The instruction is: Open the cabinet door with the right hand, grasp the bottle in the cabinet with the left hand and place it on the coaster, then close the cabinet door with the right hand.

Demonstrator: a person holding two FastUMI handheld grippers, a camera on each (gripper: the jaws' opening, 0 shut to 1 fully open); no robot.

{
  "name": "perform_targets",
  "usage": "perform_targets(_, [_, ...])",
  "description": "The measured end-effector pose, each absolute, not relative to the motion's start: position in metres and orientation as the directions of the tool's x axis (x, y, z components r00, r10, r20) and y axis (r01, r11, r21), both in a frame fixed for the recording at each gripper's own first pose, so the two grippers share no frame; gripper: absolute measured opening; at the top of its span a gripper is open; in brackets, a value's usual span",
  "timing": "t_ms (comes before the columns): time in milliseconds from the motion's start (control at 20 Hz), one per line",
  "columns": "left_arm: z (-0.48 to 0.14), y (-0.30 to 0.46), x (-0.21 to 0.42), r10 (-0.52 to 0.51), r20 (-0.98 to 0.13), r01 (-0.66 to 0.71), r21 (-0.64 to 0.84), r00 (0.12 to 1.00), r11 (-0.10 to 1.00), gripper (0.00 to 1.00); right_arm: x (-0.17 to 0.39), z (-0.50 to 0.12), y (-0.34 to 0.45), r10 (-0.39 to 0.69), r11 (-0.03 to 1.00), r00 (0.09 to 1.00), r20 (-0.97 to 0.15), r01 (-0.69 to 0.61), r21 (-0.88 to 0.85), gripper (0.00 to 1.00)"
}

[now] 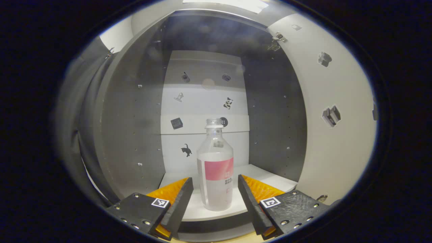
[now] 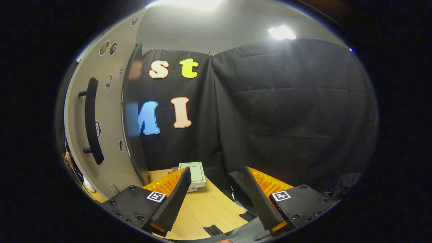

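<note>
Although the cabinet (image 1: 135, 111) stands open, its upper interior is dim and hard to read in the left gripper view, and the small stickers on the back panel (image 1: 206, 111) are too small to identify. The clear bottle (image 1: 216, 168) stands upright on the white shelf (image 1: 266, 179) at six o'clock, long axis vertical, mouth up, pink label facing the camera. The left gripper (image 1: 215, 189) has its jaws spread, one either side of the bottle, not touching it. The open cabinet door (image 1: 330, 135) swings out at three o'clock. In the right gripper view, the right gripper (image 2: 216, 187) is spread on nothing; the door's dark handle (image 2: 91, 121) sits at nine o'clock, and a book (image 2: 194, 173) lies on the wooden table (image 2: 206, 212).
</note>
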State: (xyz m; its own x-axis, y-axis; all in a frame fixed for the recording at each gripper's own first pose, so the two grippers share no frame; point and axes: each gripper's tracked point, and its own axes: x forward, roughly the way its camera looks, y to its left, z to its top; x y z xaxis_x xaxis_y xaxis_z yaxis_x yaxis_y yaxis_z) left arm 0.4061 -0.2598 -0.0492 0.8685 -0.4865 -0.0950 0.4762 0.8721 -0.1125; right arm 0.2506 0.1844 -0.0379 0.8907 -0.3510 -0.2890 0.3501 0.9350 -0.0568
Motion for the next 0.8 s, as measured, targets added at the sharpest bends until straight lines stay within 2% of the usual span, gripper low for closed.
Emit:
perform_targets(250, [-0.057, -0.266, 0.425, -0.496, -0.089, 0.485, -0.126, 0.864, 0.866, 0.8, 0.246, -0.045, 0.187, -0.362, 0.931, 0.875, -0.32, 0.357, -0.075, 0.98])
perform_targets(300, [-0.057, -0.267, 0.426, -0.5, -0.088, 0.489, -0.122, 0.861, 0.864, 0.84, 0.247, -0.045, 0.189, -0.36, 0.932, 0.874, -0.326, 0.355, -0.078, 0.98])
perform_targets(400, [-0.055, -0.271, 0.428, -0.512, -0.076, 0.501, -0.126, 0.856, 0.856, 0.81, 0.251, -0.046, 0.193, -0.352, 0.935, 0.875, -0.332, 0.344, -0.084, 0.98])
perform_targets(450, [-0.054, -0.269, 0.424, -0.516, -0.07, 0.504, -0.138, 0.854, 0.853, 0.72, 0.253, -0.045, 0.194, -0.348, 0.937, 0.877, -0.332, 0.339, -0.087, 0.98])
perform_targets(800, [-0.035, -0.243, 0.405, -0.483, -0.03, 0.472, -0.163, 0.875, 0.866, 0.74, 0.255, -0.034, 0.197, -0.302, 0.953, 0.899, -0.316, 0.291, -0.082, 0.98])
